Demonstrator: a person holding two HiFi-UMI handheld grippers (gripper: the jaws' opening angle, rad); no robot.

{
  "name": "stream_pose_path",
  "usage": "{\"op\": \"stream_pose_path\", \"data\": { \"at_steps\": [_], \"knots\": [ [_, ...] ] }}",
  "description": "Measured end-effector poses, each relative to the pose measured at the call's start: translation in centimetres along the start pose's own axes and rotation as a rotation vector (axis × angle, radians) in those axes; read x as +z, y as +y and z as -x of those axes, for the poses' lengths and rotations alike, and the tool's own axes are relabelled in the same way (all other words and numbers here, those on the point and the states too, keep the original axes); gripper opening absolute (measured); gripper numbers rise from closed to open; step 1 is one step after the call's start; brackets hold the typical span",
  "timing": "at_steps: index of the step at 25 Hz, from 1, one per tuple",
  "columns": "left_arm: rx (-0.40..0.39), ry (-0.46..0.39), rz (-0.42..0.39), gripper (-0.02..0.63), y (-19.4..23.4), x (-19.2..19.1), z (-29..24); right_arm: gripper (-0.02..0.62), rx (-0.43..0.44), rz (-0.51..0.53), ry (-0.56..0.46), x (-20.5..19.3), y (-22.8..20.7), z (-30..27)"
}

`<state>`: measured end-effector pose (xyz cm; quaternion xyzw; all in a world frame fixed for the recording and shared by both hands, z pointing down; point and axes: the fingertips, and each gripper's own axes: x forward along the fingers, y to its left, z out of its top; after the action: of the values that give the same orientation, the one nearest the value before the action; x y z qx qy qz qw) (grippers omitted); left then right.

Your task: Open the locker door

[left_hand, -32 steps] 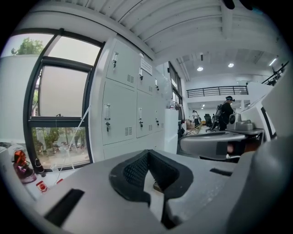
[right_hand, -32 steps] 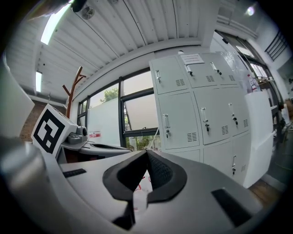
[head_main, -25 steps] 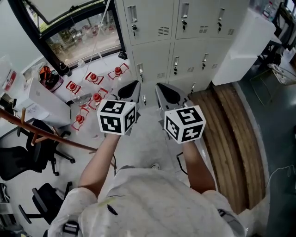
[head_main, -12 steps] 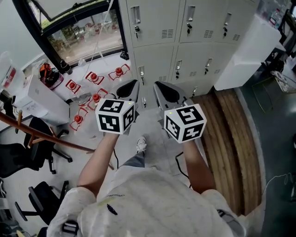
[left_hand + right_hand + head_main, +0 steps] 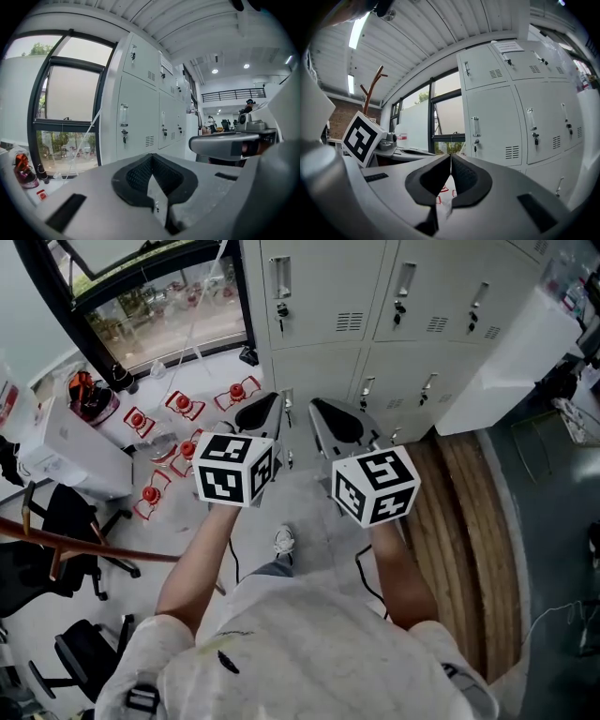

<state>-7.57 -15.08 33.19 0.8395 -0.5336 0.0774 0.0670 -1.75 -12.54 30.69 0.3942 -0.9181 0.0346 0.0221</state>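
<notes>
**Closing in on the lockers, both tools shut, nothing held**

Approach phase, no contact yet. Compared with a second ago, the lockers [image 5: 412,296] sit larger and lower in the head view. A shoe [image 5: 284,542] now shows on the floor below the arms, so the person has stepped forward. The tools have kept their side-by-side pose the whole way.

Left tool [image 5: 262,413]: jaws pressed together in its own view [image 5: 151,158], nothing between them. Right tool [image 5: 328,418]: same, pads meeting along one line [image 5: 450,157], empty.

Every door in view is shut. The right tool's view looks at the door [image 5: 494,117] in the column nearest the window [image 5: 159,306]. Its handle [image 5: 475,126] is upright near the left edge, with a key lock just below. Which door is the target can't be told; this one is the likeliest guess.

Meaning for the task: nothing opened, only the gap has shrunk. Both tools are still clearly short of any handle. A tool probably has to spread its jaws before it can take the handle, or else hook it while shut.
</notes>
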Motion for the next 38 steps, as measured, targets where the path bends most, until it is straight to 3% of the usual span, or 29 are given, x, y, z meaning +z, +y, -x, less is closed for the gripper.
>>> {"op": "stream_pose_path", "data": {
  "at_steps": [11,22,26,38],
  "knots": [
    [0.001,0.006,0.022,0.006,8.1,1.8,-6.8,0.003,0.014,0.007,-0.006,2.1,-3.3,-10.0],
    [0.002,-0.009,0.031,0.006,14.2,3.2,-10.5,0.007,-0.006,0.006,-0.040,4.6,-5.7,-17.2],
    [-0.012,-0.014,0.026,0.006,15.4,3.7,-11.7,0.092,-0.012,-0.002,-0.045,5.4,-6.5,-19.1],
    [-0.050,-0.032,0.023,0.006,17.9,5.0,-15.2,0.124,-0.047,0.021,-0.048,6.6,-8.9,-23.3]
  ]
}}
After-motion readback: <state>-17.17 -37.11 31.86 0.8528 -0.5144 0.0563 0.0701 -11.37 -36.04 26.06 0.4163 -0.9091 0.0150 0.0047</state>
